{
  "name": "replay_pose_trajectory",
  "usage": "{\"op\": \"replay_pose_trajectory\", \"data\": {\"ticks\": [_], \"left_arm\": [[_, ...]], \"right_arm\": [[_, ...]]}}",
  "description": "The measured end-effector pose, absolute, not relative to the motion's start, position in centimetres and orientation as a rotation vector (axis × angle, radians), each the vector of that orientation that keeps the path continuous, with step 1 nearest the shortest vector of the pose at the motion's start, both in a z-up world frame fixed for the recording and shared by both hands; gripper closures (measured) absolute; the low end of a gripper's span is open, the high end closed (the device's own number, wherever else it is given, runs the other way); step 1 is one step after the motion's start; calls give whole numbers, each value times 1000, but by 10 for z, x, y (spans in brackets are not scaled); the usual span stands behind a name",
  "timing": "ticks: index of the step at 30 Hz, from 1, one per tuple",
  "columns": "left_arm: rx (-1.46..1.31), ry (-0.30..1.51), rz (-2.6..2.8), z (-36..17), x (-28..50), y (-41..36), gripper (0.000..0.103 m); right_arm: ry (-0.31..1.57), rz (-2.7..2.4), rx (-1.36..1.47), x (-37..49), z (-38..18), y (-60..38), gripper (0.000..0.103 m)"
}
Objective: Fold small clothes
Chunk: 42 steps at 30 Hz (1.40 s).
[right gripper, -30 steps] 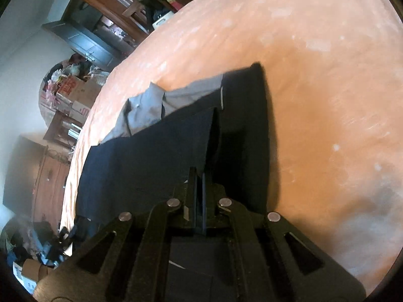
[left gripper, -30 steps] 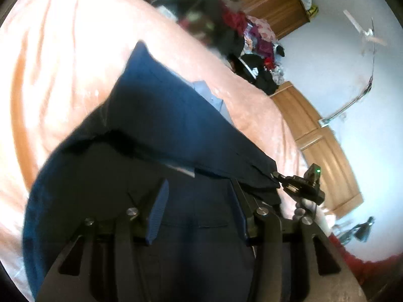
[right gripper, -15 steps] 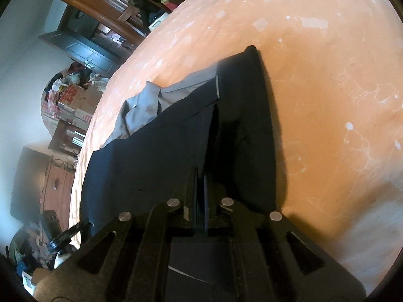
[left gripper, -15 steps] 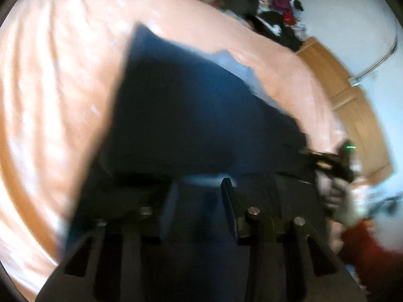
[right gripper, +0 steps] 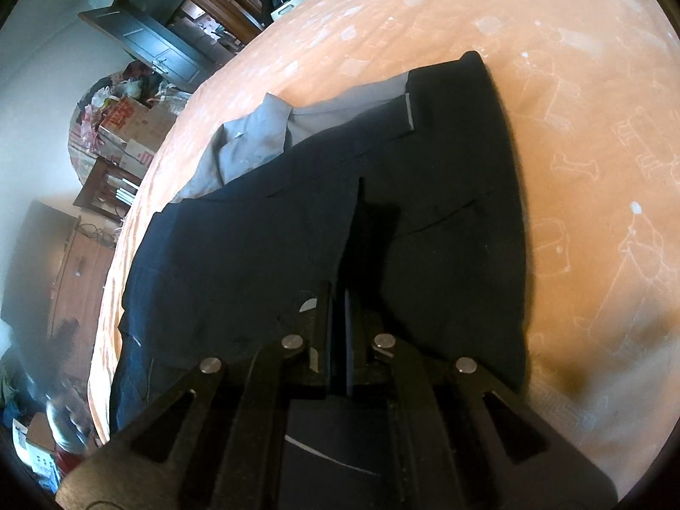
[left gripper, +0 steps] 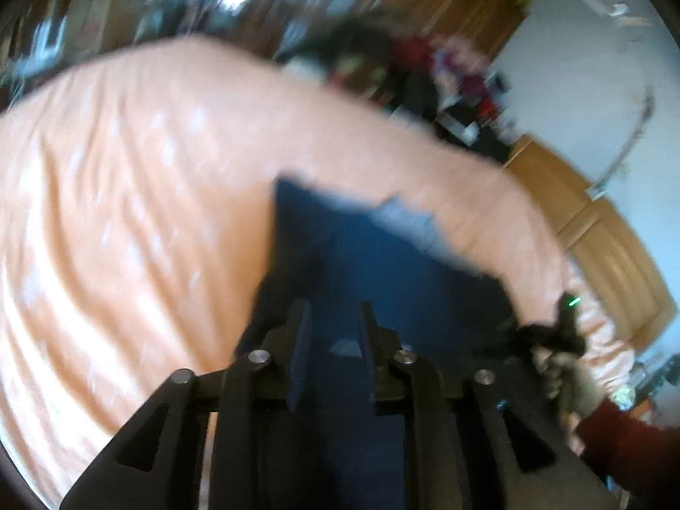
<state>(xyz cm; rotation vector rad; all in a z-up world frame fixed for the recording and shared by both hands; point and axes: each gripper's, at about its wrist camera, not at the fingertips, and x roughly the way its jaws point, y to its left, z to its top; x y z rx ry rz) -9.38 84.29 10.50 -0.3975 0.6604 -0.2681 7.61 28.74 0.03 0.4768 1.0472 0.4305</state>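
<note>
Your right tool point(right gripper: 338, 297) is clamped on the dark garment's point(right gripper: 446, 195) folded edge; your left tool point(left gripper: 331, 331) hangs open above the cloth, which lies ahead on the bed point(right gripper: 573, 85).

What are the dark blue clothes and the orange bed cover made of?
The dark blue garment looks like matte woven cloth, maybe cotton; it creases flat with stitched seams and a grey lining. The orange bed cover looks like soft, thin fabric with faint printed drawings and wrinkles.

Dark navy garment point(right gripper: 446, 195) with grey lining point(right gripper: 255, 140) on an orange, faintly white-patterned bedsheet point(right gripper: 595, 106).
</note>
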Motion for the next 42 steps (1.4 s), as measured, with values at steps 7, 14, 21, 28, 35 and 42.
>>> {"op": "replay_pose_trajectory", "data": {"ticks": [7,14,21,28,35,42], "left_arm": [[-362,968,-77,-4,-9,847,68],[-593,906,-120,-5,-42,888,85],[-595,878,-113,-11,-45,880,84],[-543,853,-106,-7,-51,876,83],[-587,842,-130,-14,-56,886,83],[-604,829,-142,-13,-53,889,83]], "right_arm": [[1033,335,504,66,3,265,103],[983,305,269,50,42,277,103],[941,761,292,104,82,450,103],[1147,1018,334,195,36,614,102],[1187,930,251,222,5,637,103],[1477,1448,209,170,-20,704,103]]}}
